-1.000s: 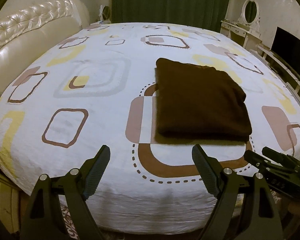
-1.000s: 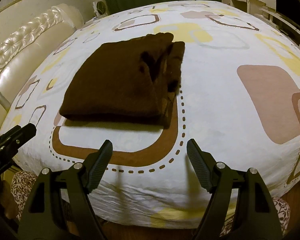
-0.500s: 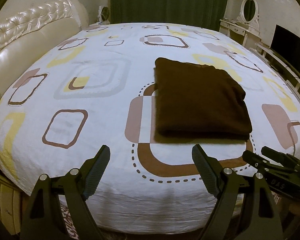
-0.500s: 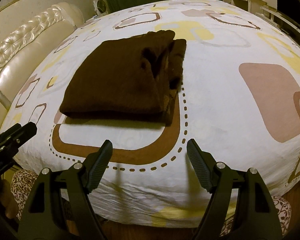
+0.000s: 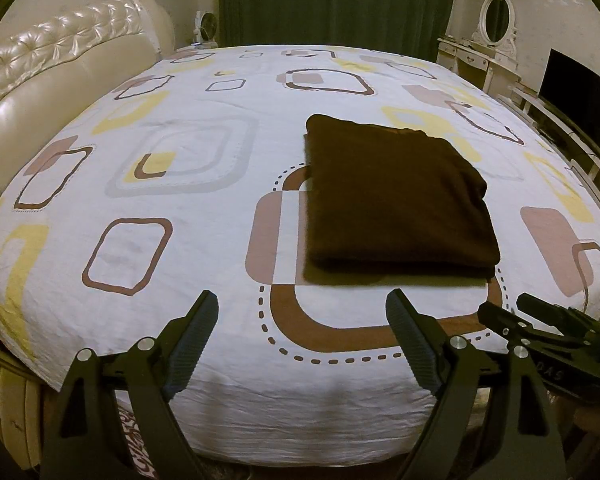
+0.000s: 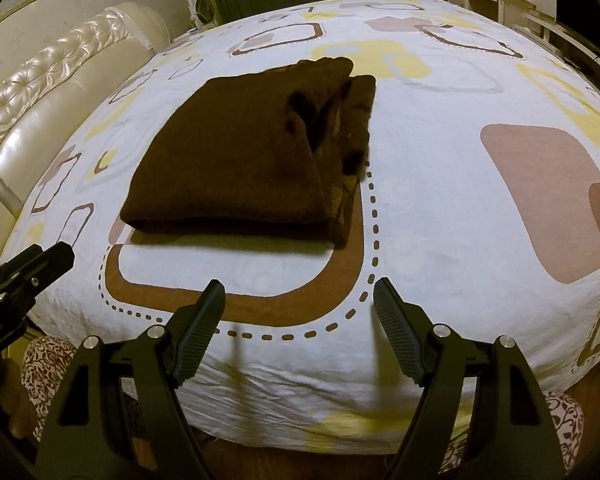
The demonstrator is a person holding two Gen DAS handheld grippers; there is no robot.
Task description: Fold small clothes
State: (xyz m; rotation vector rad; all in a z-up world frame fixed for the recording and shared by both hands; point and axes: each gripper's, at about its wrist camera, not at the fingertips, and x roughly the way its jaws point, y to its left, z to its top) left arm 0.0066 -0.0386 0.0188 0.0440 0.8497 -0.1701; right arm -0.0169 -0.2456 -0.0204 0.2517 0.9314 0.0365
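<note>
Your left gripper and right gripper gape wide, empty; the folded cloth lies at twelve o'clock on the bed.

I read the pale letters "DAS" on the black body of the right gripper, seen from the left wrist. Print on the strip below the left gripper stays illegible to me.

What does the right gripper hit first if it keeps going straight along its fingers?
Likely the patterned bedsheet. The open, empty right gripper aims at bare sheet just short of the folded brown garment; depth is uncertain.
</note>
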